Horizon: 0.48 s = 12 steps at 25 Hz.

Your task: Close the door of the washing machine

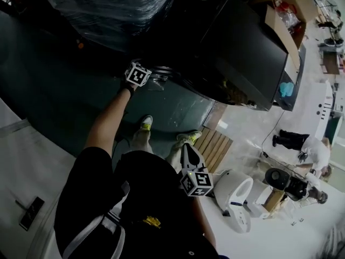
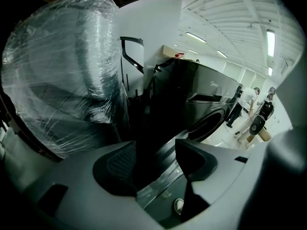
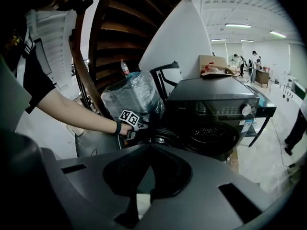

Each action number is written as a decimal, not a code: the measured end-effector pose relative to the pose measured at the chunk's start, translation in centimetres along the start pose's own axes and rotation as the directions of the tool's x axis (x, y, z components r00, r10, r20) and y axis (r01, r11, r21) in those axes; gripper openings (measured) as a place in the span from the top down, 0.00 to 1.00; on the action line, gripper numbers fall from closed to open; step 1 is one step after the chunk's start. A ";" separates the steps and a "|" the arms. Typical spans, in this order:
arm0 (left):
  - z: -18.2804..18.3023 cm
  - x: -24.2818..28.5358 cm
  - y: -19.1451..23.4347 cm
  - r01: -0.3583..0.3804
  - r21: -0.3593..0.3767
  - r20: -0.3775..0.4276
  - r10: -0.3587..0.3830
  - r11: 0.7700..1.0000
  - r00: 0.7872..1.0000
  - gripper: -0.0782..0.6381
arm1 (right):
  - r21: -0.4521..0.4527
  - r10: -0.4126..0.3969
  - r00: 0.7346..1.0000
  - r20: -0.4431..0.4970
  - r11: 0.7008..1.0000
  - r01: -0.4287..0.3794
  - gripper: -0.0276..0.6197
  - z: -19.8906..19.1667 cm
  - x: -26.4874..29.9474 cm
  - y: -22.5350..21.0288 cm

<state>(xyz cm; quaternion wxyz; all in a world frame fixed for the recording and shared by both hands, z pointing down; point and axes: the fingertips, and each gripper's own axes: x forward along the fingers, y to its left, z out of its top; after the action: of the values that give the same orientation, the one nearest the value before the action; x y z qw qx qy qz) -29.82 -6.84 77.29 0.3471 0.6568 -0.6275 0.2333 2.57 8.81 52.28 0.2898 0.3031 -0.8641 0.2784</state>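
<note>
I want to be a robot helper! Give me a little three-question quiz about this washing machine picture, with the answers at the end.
1. True or false: the door of the washing machine is already shut.
2. Which gripper reaches out toward the door? A) the left gripper B) the right gripper
3. Fill in: the left gripper's jaws stand ___.

Key:
1. False. The door hangs open, and you can see into the drum.
2. A.
3. Open.
</note>
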 end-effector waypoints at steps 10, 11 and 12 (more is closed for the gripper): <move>-1.3 -0.3 2.4 -0.026 -0.155 -0.036 0.021 0.988 0.999 0.58 | 0.000 -0.001 1.000 -0.029 1.000 0.001 0.92 -1.0 0.4 0.0; -1.4 -0.4 2.2 -0.019 -0.147 -0.040 0.014 0.989 0.999 0.58 | 0.002 0.002 1.000 -0.028 1.000 -0.002 0.92 -0.9 0.4 0.1; -1.6 -0.5 2.0 -0.015 -0.126 -0.047 0.009 0.992 0.999 0.58 | 0.003 0.005 1.000 -0.027 1.000 -0.005 0.92 -0.8 0.4 0.2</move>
<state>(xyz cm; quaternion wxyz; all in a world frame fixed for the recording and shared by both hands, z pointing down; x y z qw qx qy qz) -31.64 -5.27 78.27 0.4010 0.6242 -0.6366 0.2105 2.47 9.33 53.06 0.3001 0.2975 -0.8605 0.2845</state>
